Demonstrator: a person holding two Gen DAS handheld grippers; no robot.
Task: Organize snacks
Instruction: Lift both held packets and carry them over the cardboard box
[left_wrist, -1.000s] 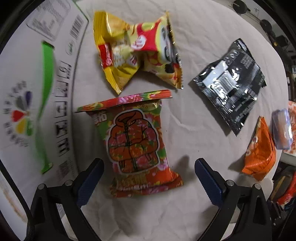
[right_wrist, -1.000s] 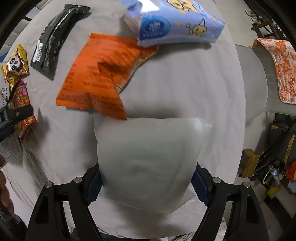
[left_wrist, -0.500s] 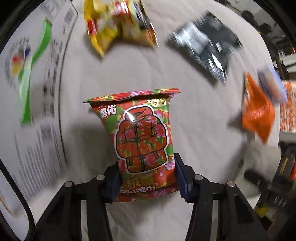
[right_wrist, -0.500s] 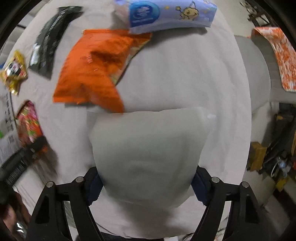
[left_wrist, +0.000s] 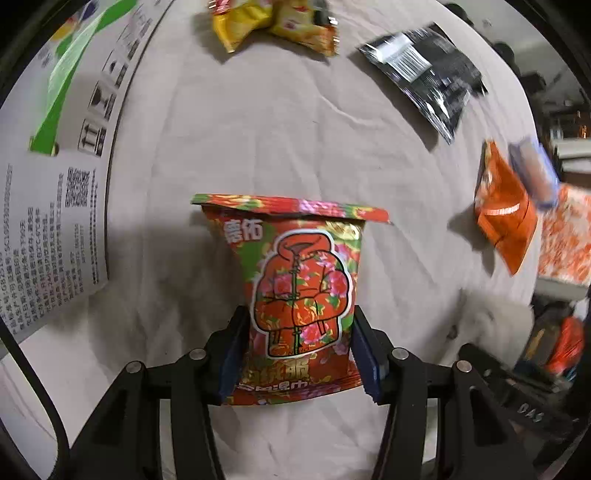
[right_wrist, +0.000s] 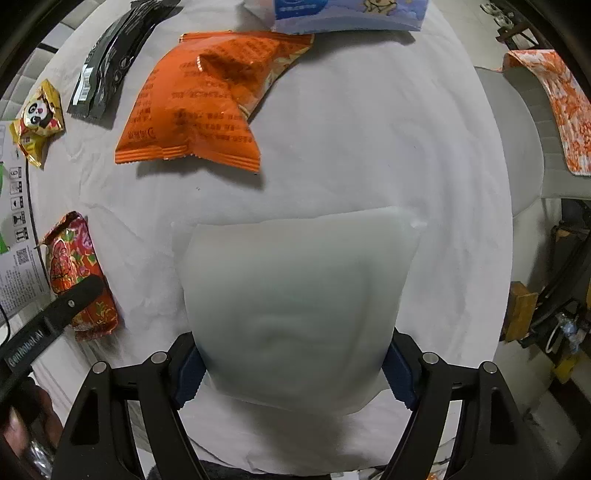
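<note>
In the left wrist view my left gripper (left_wrist: 297, 354) is shut on the lower part of a red floral snack bag (left_wrist: 299, 291), lifted a little off the white cloth. The right wrist view shows that same bag (right_wrist: 75, 266) at the left with a black finger (right_wrist: 74, 301) across it. My right gripper (right_wrist: 295, 363) is shut on a plain white packet (right_wrist: 295, 295). An orange bag (right_wrist: 207, 107), a black bag (right_wrist: 110, 55), a yellow panda bag (right_wrist: 37, 118) and a blue tissue pack (right_wrist: 347, 14) lie on the cloth beyond.
A printed cardboard box (left_wrist: 48, 155) borders the cloth on the left. A grey chair with an orange-patterned cloth (right_wrist: 554, 110) stands off the table's right edge. Floor clutter (right_wrist: 546, 310) shows lower right. A hand (right_wrist: 22, 424) is at the bottom left.
My left gripper went from open around the floral bag to shut on it and raised it. The right gripper kept its hold on the white packet and shifted slightly.
</note>
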